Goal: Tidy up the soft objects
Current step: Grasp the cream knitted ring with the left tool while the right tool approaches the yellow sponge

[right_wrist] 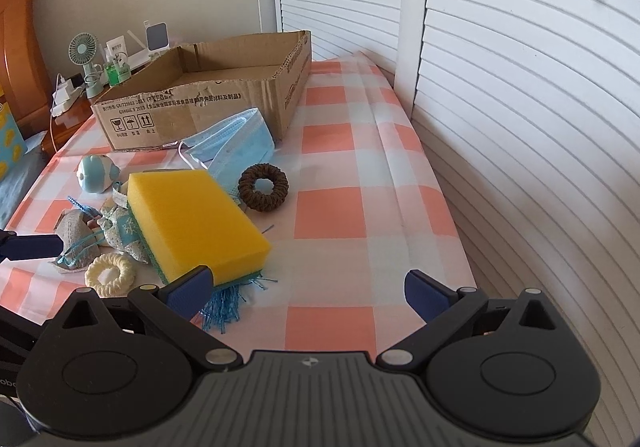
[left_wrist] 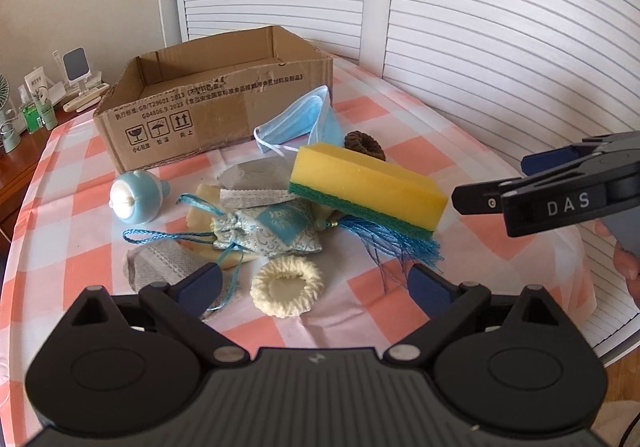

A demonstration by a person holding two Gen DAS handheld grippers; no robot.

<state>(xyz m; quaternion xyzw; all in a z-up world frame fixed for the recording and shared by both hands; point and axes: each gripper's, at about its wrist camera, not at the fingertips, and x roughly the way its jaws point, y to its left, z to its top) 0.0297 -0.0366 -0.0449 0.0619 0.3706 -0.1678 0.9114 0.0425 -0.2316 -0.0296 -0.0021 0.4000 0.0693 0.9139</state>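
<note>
Resting on a sachet, yellow-green sponge, both grippers' fingers wide apart, empty.

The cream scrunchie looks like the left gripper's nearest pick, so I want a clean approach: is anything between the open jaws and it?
Nothing visible blocks it. The cream scrunchie lies on the checked cloth just ahead of the open left gripper; thin blue tassel strands trail just right of it.
</note>
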